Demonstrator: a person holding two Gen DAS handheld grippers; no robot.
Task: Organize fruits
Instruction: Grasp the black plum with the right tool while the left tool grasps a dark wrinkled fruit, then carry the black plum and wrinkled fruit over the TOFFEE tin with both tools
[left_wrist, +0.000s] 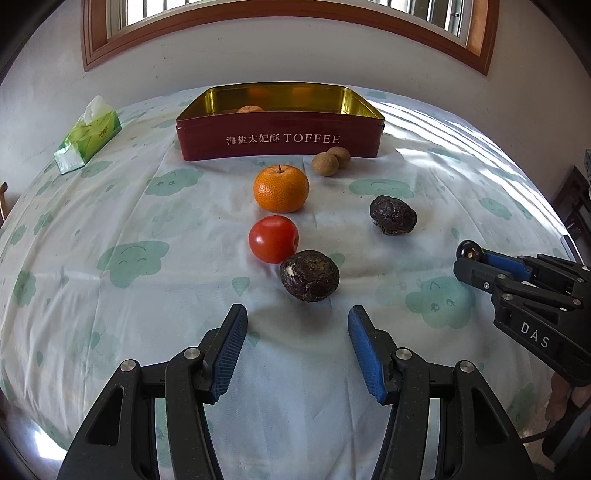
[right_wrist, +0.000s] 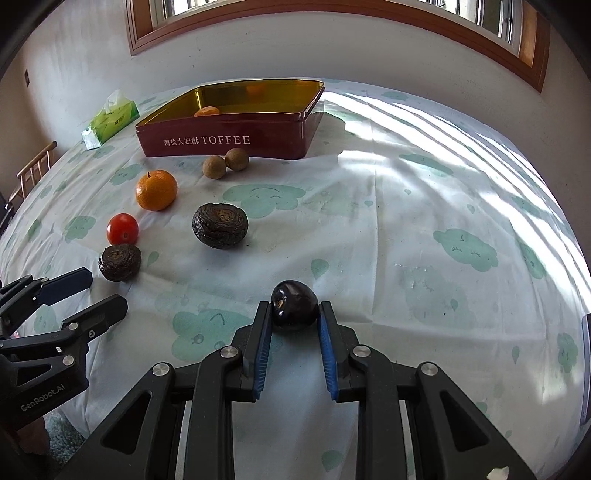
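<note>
**Smooth dark fruit pinched at the fingertips only**

Right gripper (right_wrist: 294, 314) closed on a glossy dark fruit (right_wrist: 294, 308), caught only at the very tips of the blue pads. Likely to squirt forward or roll out on the lift: smooth skin, round shape, shallow bite. Left gripper (left_wrist: 298, 325) jaws wide and holding nothing, aimed at 12 o'clock toward a wrinkled dark fruit (left_wrist: 309, 275); could nudge the tomato (left_wrist: 273, 239) touching it at 11 o'clock. Toffee tin (left_wrist: 279, 143) at 12 o'clock, one orange fruit (left_wrist: 250, 109) inside; orange (left_wrist: 280, 188) and two small brown fruits (left_wrist: 330, 161) in front.

Held fruit seen only from the right wrist. From the left wrist, right gripper visible at 3 o'clock, its load out of sight.
</note>
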